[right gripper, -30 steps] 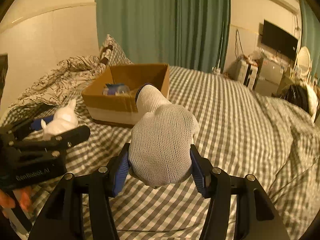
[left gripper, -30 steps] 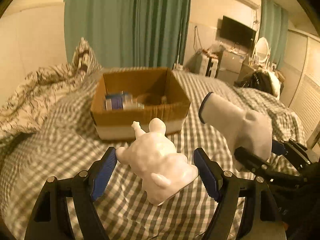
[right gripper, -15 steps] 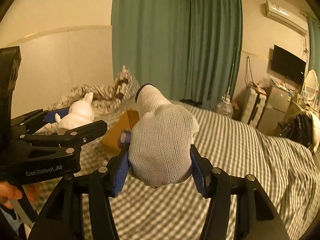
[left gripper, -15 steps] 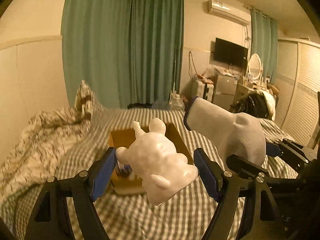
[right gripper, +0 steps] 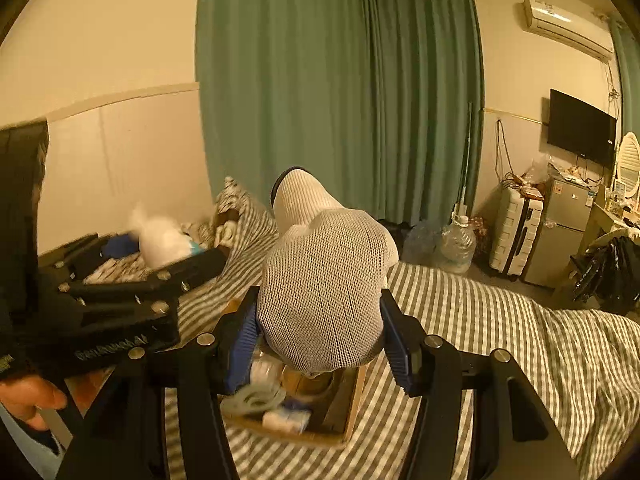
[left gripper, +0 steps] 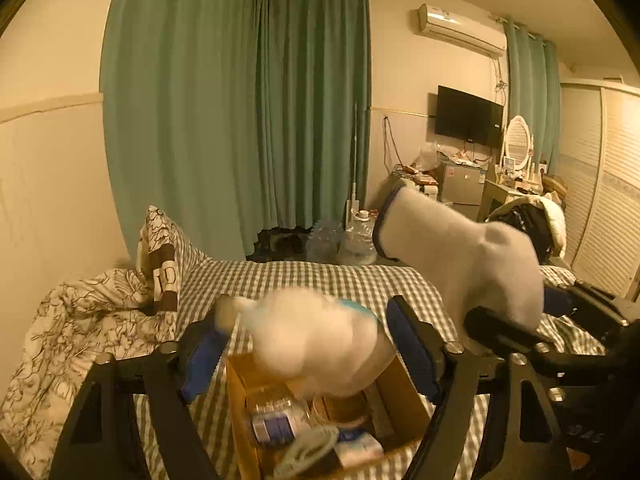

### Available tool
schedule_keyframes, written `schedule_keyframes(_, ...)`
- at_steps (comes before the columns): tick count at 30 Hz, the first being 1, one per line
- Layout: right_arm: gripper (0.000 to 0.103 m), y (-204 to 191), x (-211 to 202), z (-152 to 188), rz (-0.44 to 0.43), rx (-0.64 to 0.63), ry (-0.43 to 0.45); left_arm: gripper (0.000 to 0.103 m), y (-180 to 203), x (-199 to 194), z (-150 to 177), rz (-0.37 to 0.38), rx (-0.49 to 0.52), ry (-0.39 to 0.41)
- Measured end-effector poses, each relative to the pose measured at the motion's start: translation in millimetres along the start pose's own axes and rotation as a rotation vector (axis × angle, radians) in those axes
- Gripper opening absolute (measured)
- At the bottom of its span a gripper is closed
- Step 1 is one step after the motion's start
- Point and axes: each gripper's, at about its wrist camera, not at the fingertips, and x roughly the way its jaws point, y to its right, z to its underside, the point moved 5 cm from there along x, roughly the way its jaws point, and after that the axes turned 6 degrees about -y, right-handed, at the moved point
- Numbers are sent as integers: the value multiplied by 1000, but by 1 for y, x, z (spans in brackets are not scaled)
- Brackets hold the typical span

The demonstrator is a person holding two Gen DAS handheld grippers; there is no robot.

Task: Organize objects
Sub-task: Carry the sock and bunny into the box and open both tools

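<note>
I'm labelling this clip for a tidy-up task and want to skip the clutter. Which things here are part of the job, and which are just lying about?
Part of the job:
- white rabbit figurine, between the left gripper pads
- knitted glove, clamped in the right gripper
- cardboard box, already holding items

Lying about:
- patterned pillow
- water jugs
- suitcase

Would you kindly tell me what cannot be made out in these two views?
- Left wrist: the white toy is motion-blurred; whether the left gripper presses it cannot be told.
- Left wrist: the box is cut off by the bottom edge and partly hidden by the toy.
- Right wrist: the box contents are blurred and hidden behind the sock in the right gripper.
</note>
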Motion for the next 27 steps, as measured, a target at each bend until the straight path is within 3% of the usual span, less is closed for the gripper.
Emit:
schedule_keyframes(3,56,5,27,-10,-10,-14,-9,74,-9,33,1,14,-16,-24)
schedule_keyframes(5,56,6,45,-10,-15,-25,-22,60,-14,57,10,27,-18,-48)
schedule_keyframes(7,56,3,68,-4,-22,-29,-46,55,-18,77,25,29,-11,-89)
schedule_keyframes(13,56,5,140,30,-37,5,-161,55,-33,139,71,55,-28,-255)
schedule_keyframes(16,58,5,164,47,-46,29,-212,55,-40,154,84,28,-29,-288)
schedule_keyframes(20,61,12,174,59,-40,53,-243,56,-44,154,89,46,-54,-307)
schedule_keyframes(21,61,13,173,61,-46,61,-247,57,-43,152,88,46,-52,-308)
schedule_keyframes(25,75,13,162,65,-42,56,-244,82,-43,145,87,19,-58,-304)
schedule_keyframes(27,78,15,152,64,-10,51,-230,87,-43,142,84,16,-72,-301)
